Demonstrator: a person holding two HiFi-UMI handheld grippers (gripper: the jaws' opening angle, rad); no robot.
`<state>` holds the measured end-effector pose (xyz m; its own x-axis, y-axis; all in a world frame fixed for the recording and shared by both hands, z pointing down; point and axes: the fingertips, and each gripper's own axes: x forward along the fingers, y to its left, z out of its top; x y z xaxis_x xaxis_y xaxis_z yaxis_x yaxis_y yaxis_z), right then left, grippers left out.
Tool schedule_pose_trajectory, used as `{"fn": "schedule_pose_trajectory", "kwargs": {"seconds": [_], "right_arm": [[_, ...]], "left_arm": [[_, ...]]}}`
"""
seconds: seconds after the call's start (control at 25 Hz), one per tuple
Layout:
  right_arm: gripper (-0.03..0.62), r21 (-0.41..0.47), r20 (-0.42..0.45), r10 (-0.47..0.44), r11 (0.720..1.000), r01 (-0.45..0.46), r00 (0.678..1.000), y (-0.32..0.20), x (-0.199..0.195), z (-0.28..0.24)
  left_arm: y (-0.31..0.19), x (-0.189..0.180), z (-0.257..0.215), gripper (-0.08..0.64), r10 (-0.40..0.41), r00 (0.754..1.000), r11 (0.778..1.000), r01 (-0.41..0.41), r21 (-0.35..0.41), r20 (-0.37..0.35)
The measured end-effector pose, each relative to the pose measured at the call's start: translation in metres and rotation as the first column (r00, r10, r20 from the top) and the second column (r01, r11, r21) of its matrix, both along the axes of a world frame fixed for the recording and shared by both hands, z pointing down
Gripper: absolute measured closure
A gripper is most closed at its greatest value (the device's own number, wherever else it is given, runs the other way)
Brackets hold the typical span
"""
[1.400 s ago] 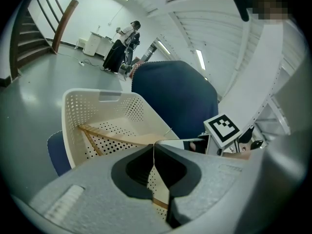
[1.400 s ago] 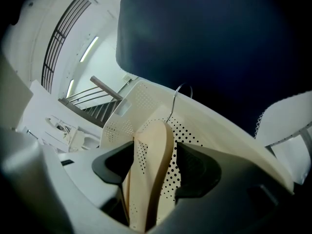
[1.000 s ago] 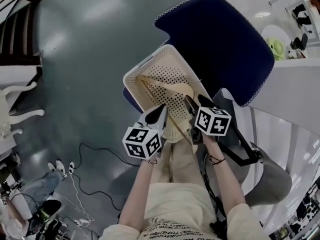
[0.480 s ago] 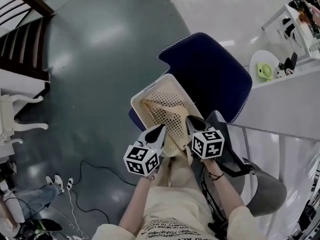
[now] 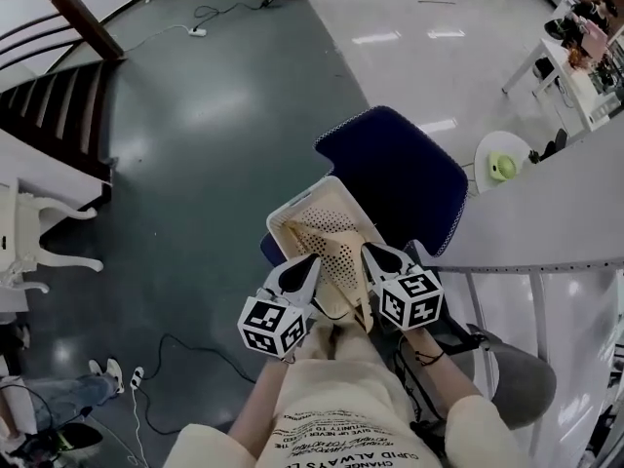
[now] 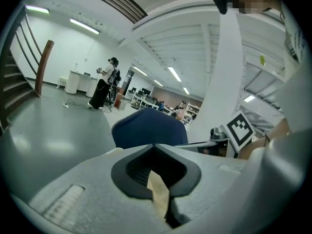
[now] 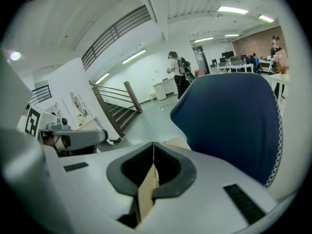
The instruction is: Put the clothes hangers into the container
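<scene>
A seated person holds the left gripper [image 5: 304, 266] and right gripper [image 5: 375, 256] at the near edge of a cream perforated basket [image 5: 292, 213], which rests on a blue chair [image 5: 390, 164] above a grey floor [image 5: 195, 144]. The left gripper's fingers are pressed onto a thin tan perforated sheet [image 6: 157, 191], apparently the basket's near wall. The right gripper's fingers are closing tight on a similar thin strip [image 7: 146, 189]. Wooden hangers [image 5: 341, 230] seem to lie inside the basket, though they blur into its lining from the head view.
</scene>
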<state>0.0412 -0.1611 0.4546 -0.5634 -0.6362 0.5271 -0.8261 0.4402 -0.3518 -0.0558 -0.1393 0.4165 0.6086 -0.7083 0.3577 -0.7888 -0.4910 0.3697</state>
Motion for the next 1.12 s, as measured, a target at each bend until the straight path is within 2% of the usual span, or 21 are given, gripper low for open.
{"fn": "schedule_pose_trajectory", "kwargs": {"seconds": [0.36,0.6,0.84,1.12], "right_arm": [[0.589,0.165,0.046,-0.042,0.986,0.034,0.998,0.002,-0.012,-0.074],[0.588,0.255,0.094,-0.046,0.967,0.02,0.995,0.004,-0.007,-0.116],[0.589,0.327,0.136,-0.052,0.945,0.004,0.989,0.005,-0.008,-0.151],[0.589,0.377,0.17,-0.038,0.926,-0.03,0.985,0.009,0.002,-0.168]], "left_arm": [[0.006,-0.014,-0.067,0.537,0.021,1.0,0.988,-0.018,0.153,-0.02],[0.01,-0.019,-0.105,0.537,0.018,1.0,0.968,-0.017,0.252,-0.001],[0.015,-0.03,-0.134,0.537,-0.005,1.0,0.946,-0.002,0.324,0.02],[0.022,-0.041,-0.149,0.537,-0.049,0.999,0.925,0.036,0.377,0.023]]}}
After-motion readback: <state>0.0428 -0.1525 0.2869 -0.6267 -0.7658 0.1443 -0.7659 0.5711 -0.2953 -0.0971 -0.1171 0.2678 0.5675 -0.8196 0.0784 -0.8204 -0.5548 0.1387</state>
